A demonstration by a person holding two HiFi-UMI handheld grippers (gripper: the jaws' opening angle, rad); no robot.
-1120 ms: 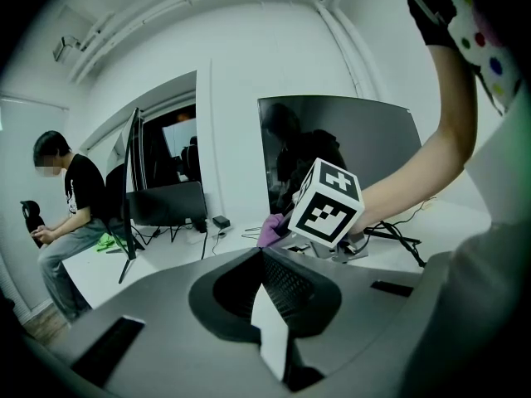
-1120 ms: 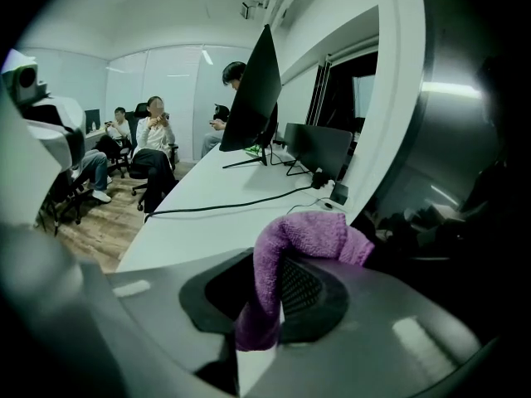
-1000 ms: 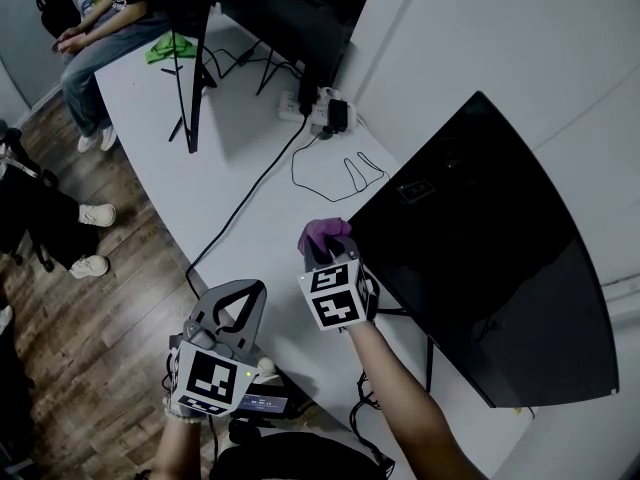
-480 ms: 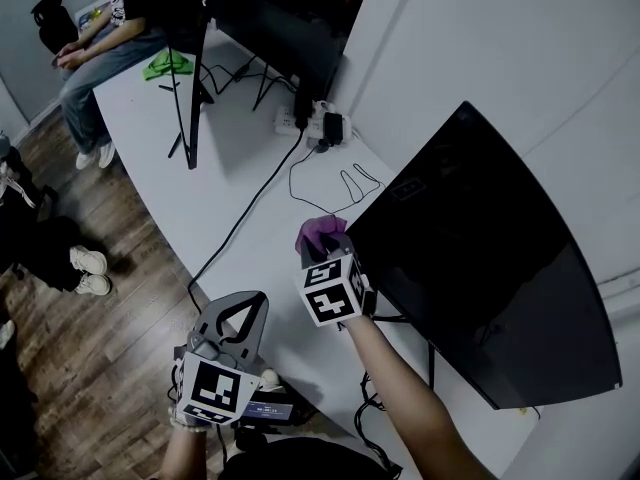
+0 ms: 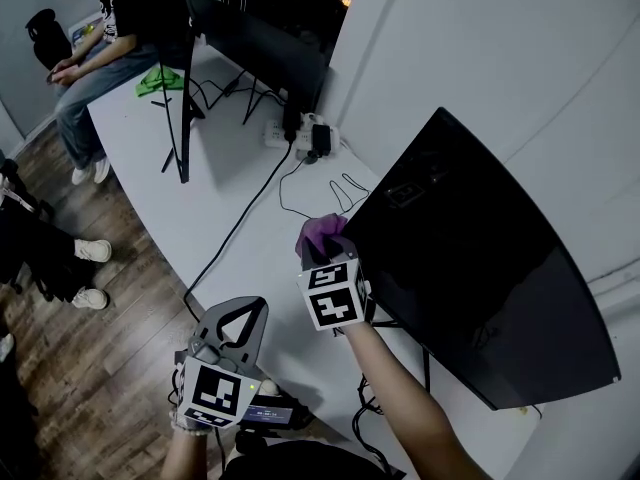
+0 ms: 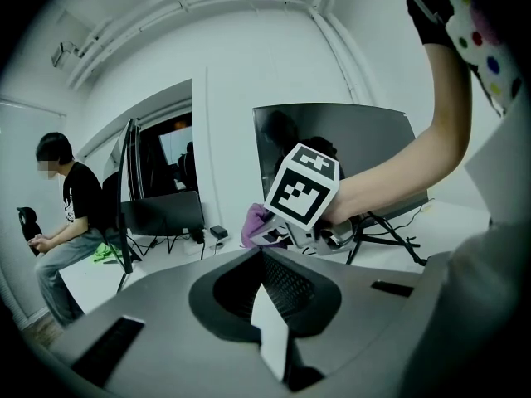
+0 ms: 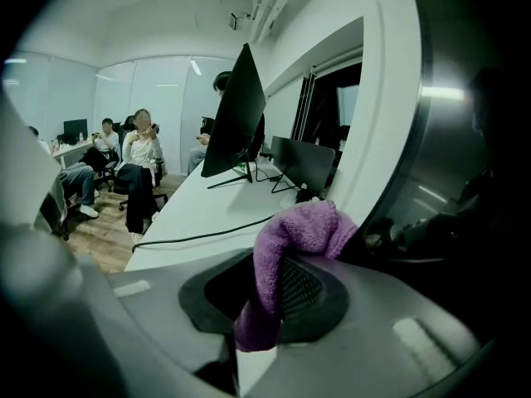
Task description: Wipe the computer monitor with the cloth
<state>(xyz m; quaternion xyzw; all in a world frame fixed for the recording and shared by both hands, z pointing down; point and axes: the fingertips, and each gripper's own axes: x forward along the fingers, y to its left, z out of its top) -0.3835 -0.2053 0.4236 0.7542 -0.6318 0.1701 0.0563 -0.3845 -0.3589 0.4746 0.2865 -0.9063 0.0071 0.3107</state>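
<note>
Desk top (image 5: 225,193), long and white, runs away from the person over a brown wood floor (image 5: 70,338). On its right side, by the white wall, stands a big black monitor (image 5: 480,288). Its screen is dark and bends a little. Two more screens (image 5: 260,53) stand at the far end of the desk, one of them side-on. A seated person (image 5: 110,28) in a black top and blue jeans is next to them.

Nearer, the right claw (image 5: 320,250) is held up at the left edge of the big monitor. Its jaws are shut tight on a purple cloth (image 5: 322,230). The cloth is pinched between them and puffs out over the tips. The cloth looks like it touches the edge of the screen, but the dark glass makes that hard to tell.

The left claw (image 5: 245,313) hangs lower, over the near edge of the desk, well apart from the monitor. Its jaws are pressed together with nothing between them.

A thin black cable (image 5: 235,233) snakes across the desk to a plug box (image 5: 300,133) by the wall. A small green rag (image 5: 155,78) lies at the far end.
</note>
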